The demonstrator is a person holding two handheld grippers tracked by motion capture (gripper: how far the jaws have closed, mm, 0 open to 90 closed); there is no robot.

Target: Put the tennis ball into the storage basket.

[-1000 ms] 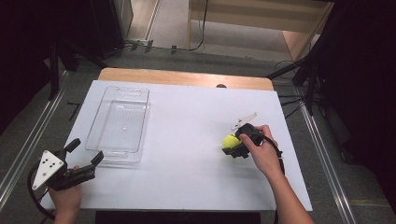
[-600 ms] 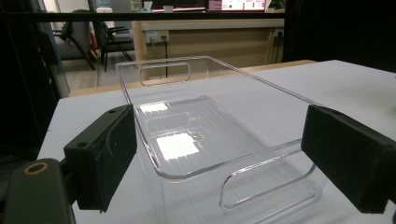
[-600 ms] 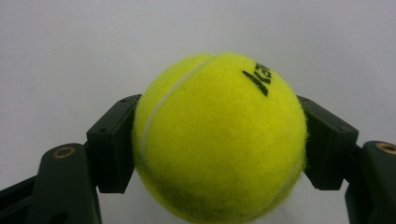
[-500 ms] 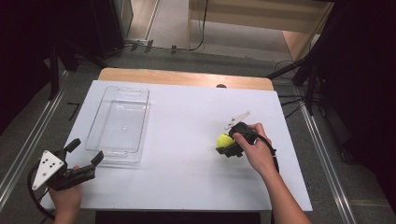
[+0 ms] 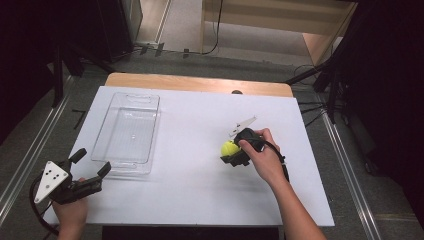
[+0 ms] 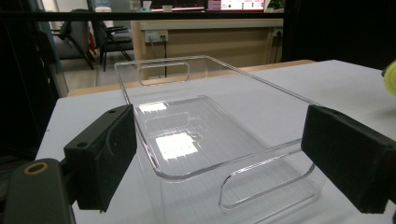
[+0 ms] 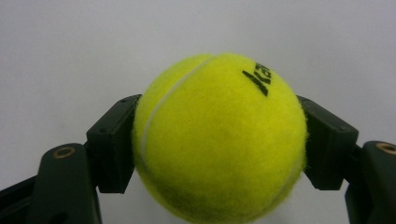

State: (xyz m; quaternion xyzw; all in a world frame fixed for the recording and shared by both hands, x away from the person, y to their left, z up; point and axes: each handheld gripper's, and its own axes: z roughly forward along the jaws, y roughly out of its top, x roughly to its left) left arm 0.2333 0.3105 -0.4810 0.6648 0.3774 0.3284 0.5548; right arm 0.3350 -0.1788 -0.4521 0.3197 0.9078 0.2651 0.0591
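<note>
Right tongs clamping tennis ball, clear bin well apart

White table, wooden strip at far edge; clear plastic tray lying on left part
</note>
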